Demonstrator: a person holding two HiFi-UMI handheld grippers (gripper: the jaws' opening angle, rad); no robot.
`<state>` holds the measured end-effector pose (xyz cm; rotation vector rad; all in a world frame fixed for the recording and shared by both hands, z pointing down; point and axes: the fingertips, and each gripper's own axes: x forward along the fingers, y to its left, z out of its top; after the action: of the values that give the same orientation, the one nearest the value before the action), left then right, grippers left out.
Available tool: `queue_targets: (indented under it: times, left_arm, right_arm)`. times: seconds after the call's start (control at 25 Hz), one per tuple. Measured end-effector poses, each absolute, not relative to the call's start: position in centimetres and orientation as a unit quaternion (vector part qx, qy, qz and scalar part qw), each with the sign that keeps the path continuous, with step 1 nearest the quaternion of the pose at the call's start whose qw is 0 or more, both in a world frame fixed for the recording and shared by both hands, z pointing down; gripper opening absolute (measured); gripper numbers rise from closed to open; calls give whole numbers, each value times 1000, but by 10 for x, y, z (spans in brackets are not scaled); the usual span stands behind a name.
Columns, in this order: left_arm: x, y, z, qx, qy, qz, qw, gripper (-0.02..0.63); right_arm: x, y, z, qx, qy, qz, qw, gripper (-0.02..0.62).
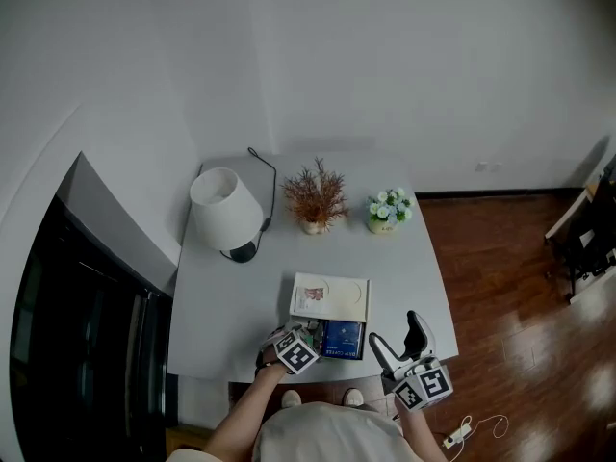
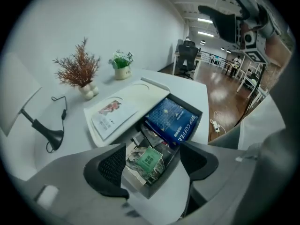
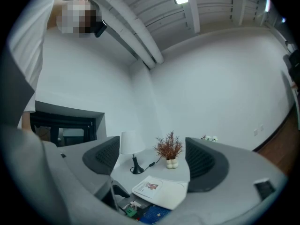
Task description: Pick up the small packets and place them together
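The job looked barely begun: no packet was lifted, and no gathered pile showed anywhere on the desk (image 2: pixel 75 125), so every pick and placement seemed left to do. The small packets lay loose in an open dark box (image 2: pixel 187 103) at the desk's near edge, beside a blue pack (image 2: pixel 172 122) printed with "DRIP COFFEE" that filled the box's far end. The box's white lid (image 2: pixel 126 107) lay flat just beyond it. The left tool (image 2: pixel 155 163) pointed steeply down over the box with its jaws apart. A green-labelled packet (image 2: pixel 148 159) sat in the gap between them, but the pads did not press on it, so it was lined up rather than gripped. That packet was a flat, thin sachet with a square green label, lying on top of other overlapping sachets in grey and dark wrappers; how many there were could not be told. The right tool (image 3: pixel 153 159) was held level off the near right of the desk, jaws apart with nothing between them, well apart from the box.
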<state>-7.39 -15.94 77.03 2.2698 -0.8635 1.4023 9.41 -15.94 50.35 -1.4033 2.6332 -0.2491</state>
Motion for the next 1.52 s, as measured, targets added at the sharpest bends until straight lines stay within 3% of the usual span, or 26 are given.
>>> queue_targets:
  times: [0.44, 0.6, 0.8, 0.88, 1.16, 1.52]
  left_arm:
    - [-66, -163, 823, 746, -254, 581, 203, 327]
    - [-70, -163, 835, 729, -252, 601, 207, 276]
    - [-72, -165, 839, 725, -253, 610, 196, 268]
    - [-75, -167, 839, 724, -260, 614, 177, 221]
    - [-85, -175, 823, 736, -329, 578, 129, 72]
    - [-104, -175, 752, 761, -416, 484, 118, 48]
  right_arm:
    - [115, -156, 504, -490, 864, -86, 78, 433]
    - [116, -154, 504, -491, 863, -85, 78, 433]
    - [121, -154, 503, -493, 862, -86, 80, 433]
    - [121, -155, 503, -493, 862, -87, 83, 433]
    - [126, -153, 504, -494, 860, -91, 89, 433]
    - [116, -154, 510, -483, 865, -102, 93, 433]
